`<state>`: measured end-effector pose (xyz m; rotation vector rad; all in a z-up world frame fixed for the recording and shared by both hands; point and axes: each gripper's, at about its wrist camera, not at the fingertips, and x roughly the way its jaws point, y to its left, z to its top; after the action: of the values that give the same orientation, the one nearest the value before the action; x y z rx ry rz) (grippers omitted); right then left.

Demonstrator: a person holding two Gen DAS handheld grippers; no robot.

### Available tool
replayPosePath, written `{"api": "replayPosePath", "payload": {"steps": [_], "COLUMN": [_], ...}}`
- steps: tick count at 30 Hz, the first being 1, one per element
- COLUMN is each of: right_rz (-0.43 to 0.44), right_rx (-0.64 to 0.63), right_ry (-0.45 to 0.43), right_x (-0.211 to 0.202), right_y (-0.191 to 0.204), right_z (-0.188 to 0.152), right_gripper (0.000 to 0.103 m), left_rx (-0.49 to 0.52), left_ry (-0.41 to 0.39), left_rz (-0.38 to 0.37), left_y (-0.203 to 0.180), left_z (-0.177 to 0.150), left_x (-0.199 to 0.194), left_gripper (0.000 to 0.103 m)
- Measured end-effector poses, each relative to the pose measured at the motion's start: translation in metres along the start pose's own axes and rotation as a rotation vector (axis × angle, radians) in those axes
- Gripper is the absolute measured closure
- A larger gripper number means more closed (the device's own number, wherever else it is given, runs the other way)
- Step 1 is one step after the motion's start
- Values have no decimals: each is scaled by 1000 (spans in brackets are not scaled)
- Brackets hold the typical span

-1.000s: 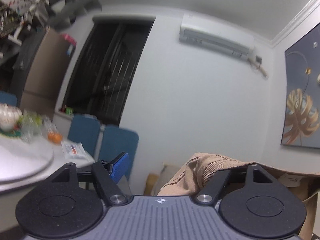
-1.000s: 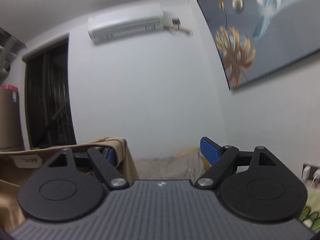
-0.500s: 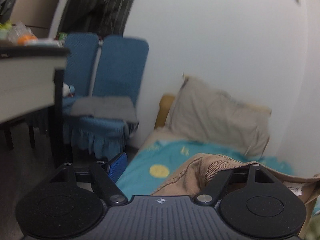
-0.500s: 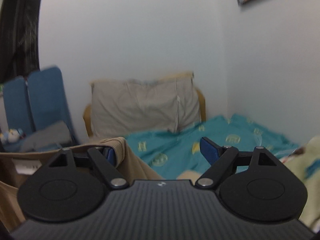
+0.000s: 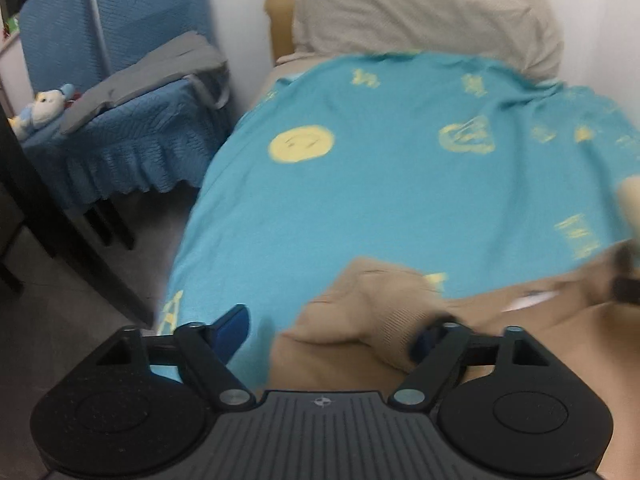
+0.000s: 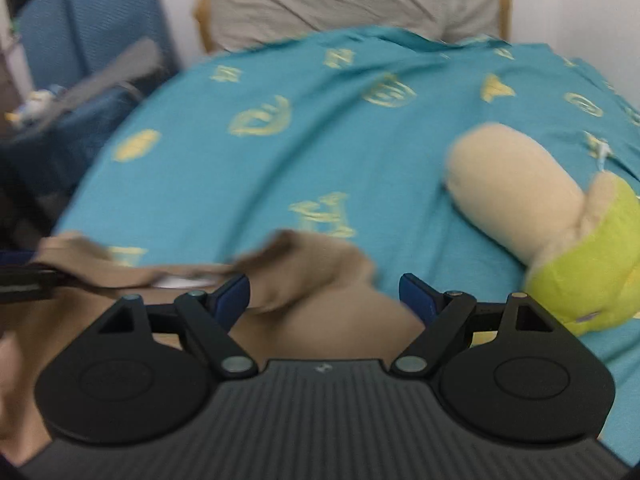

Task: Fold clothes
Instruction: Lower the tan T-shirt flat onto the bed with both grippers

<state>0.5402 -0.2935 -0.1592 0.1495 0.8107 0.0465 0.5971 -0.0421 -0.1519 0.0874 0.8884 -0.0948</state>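
Note:
A tan garment [image 5: 372, 316] with a ribbed hem hangs over the near end of a bed covered by a teal sheet [image 5: 400, 168]. In the left wrist view my left gripper [image 5: 332, 332] has its jaws wide apart, and the garment's hem drapes over the right fingertip [image 5: 424, 340]. In the right wrist view the same garment [image 6: 304, 276] lies bunched between the spread jaws of my right gripper [image 6: 324, 296] and against its left fingertip [image 6: 232, 296]. A white label [image 6: 184, 282] shows on the cloth.
A beige pillow [image 5: 424, 12] lies at the head of the bed. A beige and yellow-green plush toy [image 6: 552, 216] lies on the right of the sheet. Blue chairs [image 5: 120, 112] with a grey cloth and a small toy stand left of the bed.
Both grippers have tilted down from facing the wall and ceiling to facing the bed. The tan garment has come down with them onto the sheet.

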Motion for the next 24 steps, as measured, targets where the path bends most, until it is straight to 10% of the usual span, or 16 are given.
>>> {"api": "replayPosePath", "payload": {"steps": [6,14,24], "right_rz": [48,87,87], "right_rx": [39,103,79], "right_ry": [-108,-232,-367], "right_x": [-92,-259,-394], "right_y": [26,51,65], "right_z": [-15,-95,-206], "right_gripper": [20,20,20], "left_rx": [-32,-79,-220], "left_ry": [-132,-277,-311], "left_rz": [-73,-131,-184], "left_y": [9,16,25], "left_z": [-14,-110,-242], "left_x": [-121,-308,-414], "left_gripper": [7,6,6]}}
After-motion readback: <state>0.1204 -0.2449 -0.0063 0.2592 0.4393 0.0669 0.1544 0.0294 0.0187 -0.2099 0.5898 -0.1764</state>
